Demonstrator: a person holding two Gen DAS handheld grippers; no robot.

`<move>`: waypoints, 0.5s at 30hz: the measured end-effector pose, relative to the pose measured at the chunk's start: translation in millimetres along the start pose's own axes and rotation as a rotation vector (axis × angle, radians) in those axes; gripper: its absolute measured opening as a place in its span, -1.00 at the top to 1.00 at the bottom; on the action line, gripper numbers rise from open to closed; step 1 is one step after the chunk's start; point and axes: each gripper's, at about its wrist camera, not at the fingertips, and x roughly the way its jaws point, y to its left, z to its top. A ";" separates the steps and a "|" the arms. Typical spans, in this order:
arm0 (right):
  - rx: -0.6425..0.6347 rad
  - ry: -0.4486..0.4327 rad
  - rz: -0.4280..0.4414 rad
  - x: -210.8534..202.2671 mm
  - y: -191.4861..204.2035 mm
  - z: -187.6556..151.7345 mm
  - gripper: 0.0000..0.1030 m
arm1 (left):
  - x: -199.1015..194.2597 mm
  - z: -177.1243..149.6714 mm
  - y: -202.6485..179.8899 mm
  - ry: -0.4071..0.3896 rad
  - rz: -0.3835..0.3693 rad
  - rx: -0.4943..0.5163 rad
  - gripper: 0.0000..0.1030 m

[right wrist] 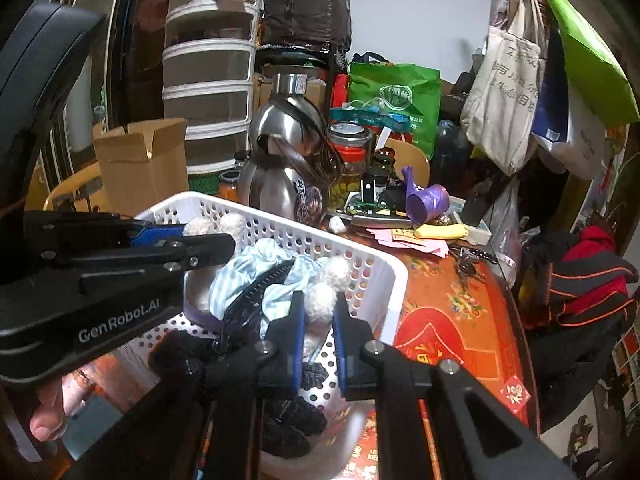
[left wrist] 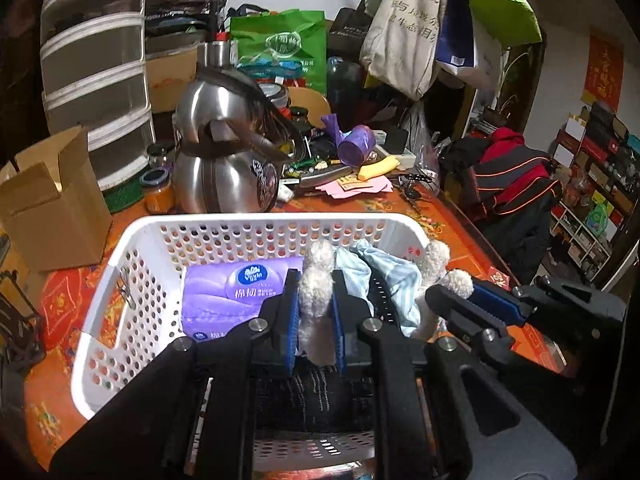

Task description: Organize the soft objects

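Here the left gripper (left wrist: 315, 304) is clenched on a fluffy white plush piece (left wrist: 318, 312) over the white basket (left wrist: 132, 248), a purple tissue pack (left wrist: 236, 296) just ahead to its left. The right gripper (right wrist: 319, 312) pinches another fluffy white bit (right wrist: 320, 300), probably the same toy, beside pale blue striped cloth (right wrist: 256, 268).

Steel kettle (left wrist: 224, 152), cardboard box (left wrist: 52, 208).

Dim indoor light, warm and a bit yellow. Bright white shine on the metal kettle (left wrist: 224, 152). Dark round corners and bent edges in both views. Soft and grainy all over, blurry at the near black fingers (right wrist: 280, 344).
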 end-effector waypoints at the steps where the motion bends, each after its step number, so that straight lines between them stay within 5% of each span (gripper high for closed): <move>1: -0.006 0.007 -0.008 1.8 1.0 -0.7 0.77 | 1.6 -1.7 1.6 0.002 0.001 -0.004 0.72; 4: -0.005 0.013 -0.027 3.8 0.9 -1.2 0.54 | 9.2 -6.3 5.7 0.020 0.008 -0.011 0.60; 8: 0.003 -0.004 -0.057 -4.3 -3.2 0.0 -0.22 | 6.1 -11.2 15.7 0.013 0.006 -0.040 -0.16; 15: 0.061 -0.028 -0.035 -30.6 -16.0 6.6 -0.38 | -21.3 -11.7 30.5 -0.048 0.020 -0.071 -0.39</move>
